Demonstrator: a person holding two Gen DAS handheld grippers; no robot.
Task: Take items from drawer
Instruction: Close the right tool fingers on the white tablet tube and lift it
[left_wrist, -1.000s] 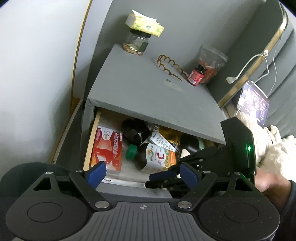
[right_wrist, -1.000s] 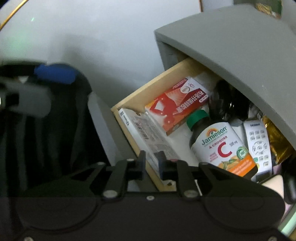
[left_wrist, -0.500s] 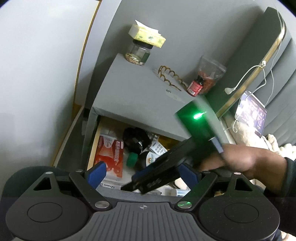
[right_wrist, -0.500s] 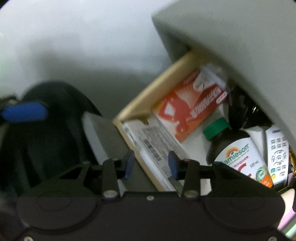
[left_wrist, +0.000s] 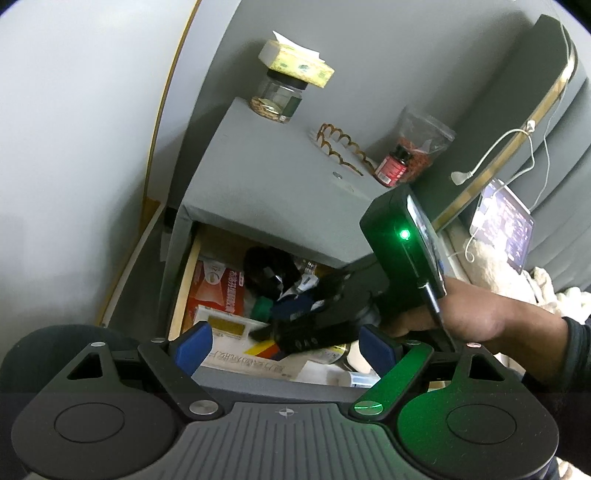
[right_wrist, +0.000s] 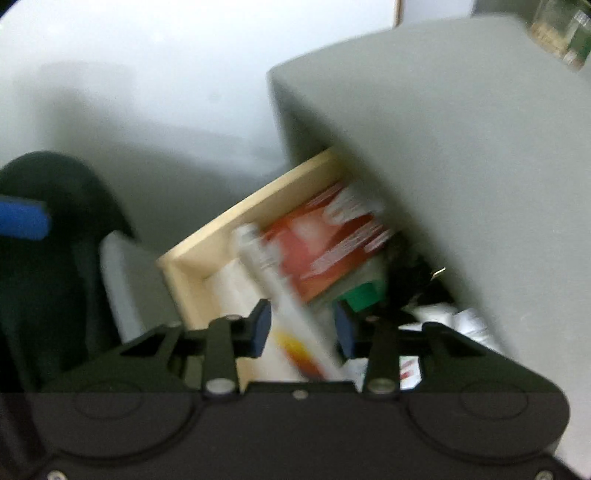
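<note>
The drawer (left_wrist: 184, 288) of a grey nightstand stands open and is full of items. A red box (left_wrist: 216, 291) lies at its left, and a white box (left_wrist: 236, 354) is tipped up at the front. A hand holds my right gripper (left_wrist: 280, 321), which reaches down into the drawer from the right. In the blurred right wrist view, the right gripper (right_wrist: 302, 328) is partly open. The white box (right_wrist: 291, 295) stands edge-up between its fingers, with a gap on the right side. Beyond them are the red box (right_wrist: 332, 240) and a green bottle cap (right_wrist: 364, 297). My left gripper (left_wrist: 284, 347) hovers open and empty before the drawer front.
On the nightstand top (left_wrist: 266, 177) stand a glass jar (left_wrist: 279, 96) under a tissue pack (left_wrist: 295, 64), a wavy hair band (left_wrist: 340, 147) and a small red bottle (left_wrist: 393, 168). A lit screen (left_wrist: 506, 225) and a white cable lie on bedding at the right. A wall closes the left.
The right gripper went from shut to partly open and moved left over the drawer's front. The white box, flat before, now stands tipped between its fingers. The left gripper stayed put.
</note>
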